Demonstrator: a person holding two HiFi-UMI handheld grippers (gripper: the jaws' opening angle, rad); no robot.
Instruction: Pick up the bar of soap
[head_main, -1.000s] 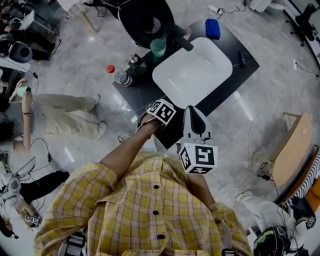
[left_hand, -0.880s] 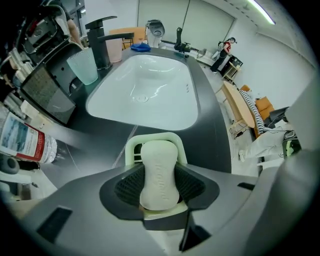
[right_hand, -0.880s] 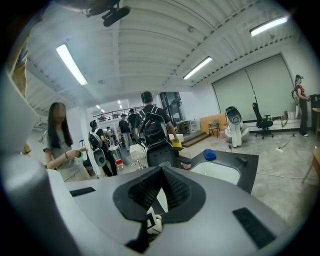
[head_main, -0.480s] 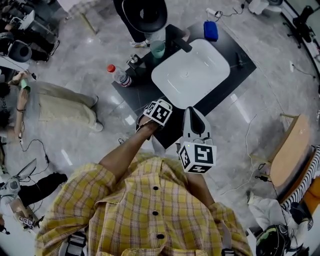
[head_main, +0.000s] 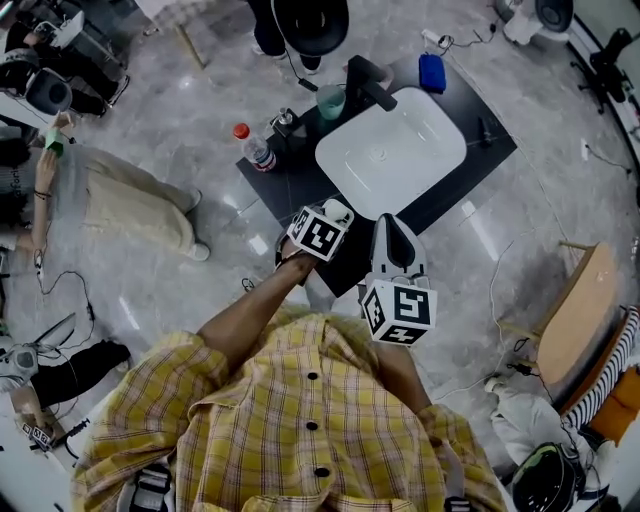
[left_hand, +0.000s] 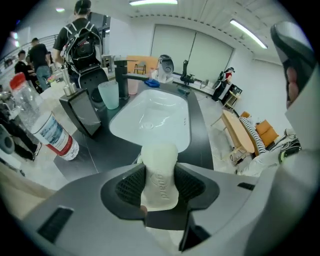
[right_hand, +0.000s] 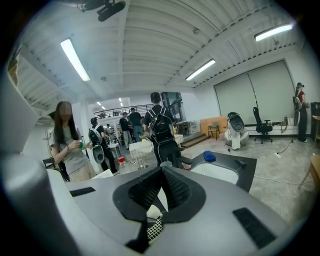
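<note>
A white bar of soap (left_hand: 159, 175) stands on end between the black ribbed pads of my left gripper (left_hand: 159, 186), which is shut on it. Its top sticks out above the jaws. In the head view the left gripper (head_main: 330, 218) hovers over the near edge of the black counter (head_main: 290, 180), and a pale tip of the soap (head_main: 340, 209) shows at its front. My right gripper (head_main: 386, 222) hangs beside it to the right. In the right gripper view its jaws (right_hand: 161, 191) are pressed together with nothing between them.
A white basin (head_main: 392, 152) with a black faucet (head_main: 365, 82) sits in the counter. Behind it stand a green cup (head_main: 330, 100), a red-capped bottle (head_main: 252, 148) and a blue object (head_main: 432, 72). People stand and sit at the left and far side. A wooden chair (head_main: 575, 320) is at the right.
The left gripper stays shut on the soap and has hardly shifted. The right gripper holds its place. The person beyond the counter has stepped farther away.
</note>
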